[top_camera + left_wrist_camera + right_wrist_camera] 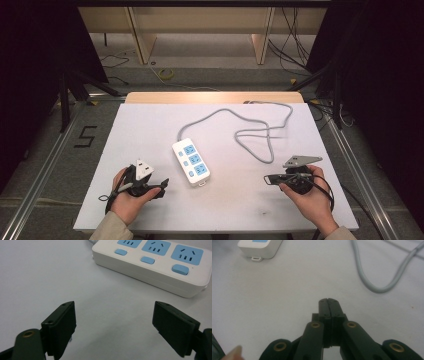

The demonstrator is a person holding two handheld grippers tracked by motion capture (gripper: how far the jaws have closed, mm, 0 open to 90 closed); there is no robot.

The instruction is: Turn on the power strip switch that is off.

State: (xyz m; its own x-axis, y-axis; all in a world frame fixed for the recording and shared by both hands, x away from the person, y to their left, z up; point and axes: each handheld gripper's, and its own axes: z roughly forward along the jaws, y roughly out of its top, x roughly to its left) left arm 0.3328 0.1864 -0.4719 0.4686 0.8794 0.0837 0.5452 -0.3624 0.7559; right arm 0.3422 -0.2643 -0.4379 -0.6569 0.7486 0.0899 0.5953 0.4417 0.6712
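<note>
A white power strip (191, 161) with blue sockets lies in the middle of the white table (150, 130); its grey cable (260, 140) loops off to the back right. My left gripper (162, 186) rests at the front left, held in a hand, pointing right toward the strip. In the left gripper view its jaws stand wide apart with nothing between them, the power strip (155, 262) a little ahead. My right gripper (268, 179) rests at the front right, pointing left. In the right gripper view its jaws are pressed together (328, 305) on nothing, the strip's end (259, 247) and the cable (374, 277) ahead.
The table's front edge runs just behind both hands. A wooden board (215, 97) sits beyond the table's far edge. Loose cables (295, 40) lie on the floor at the back, with dark stands on both sides.
</note>
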